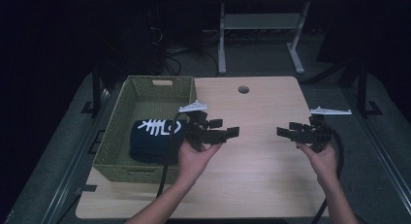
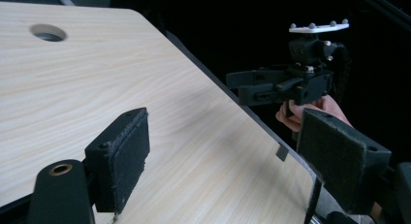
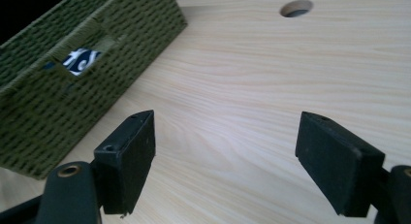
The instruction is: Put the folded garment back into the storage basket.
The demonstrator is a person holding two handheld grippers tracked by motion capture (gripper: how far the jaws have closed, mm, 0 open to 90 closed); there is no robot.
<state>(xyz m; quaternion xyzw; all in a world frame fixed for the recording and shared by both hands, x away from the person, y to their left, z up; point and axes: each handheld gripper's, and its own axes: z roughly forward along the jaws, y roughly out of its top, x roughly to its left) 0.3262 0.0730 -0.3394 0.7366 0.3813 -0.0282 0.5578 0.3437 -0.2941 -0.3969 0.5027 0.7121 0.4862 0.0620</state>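
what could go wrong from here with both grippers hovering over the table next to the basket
The left gripper and right gripper face each other with open fingers over bare wood, so they might collide if brought together. The left gripper's cable trails by the green basket wall and could snag it or drag the folded dark cloth inside.
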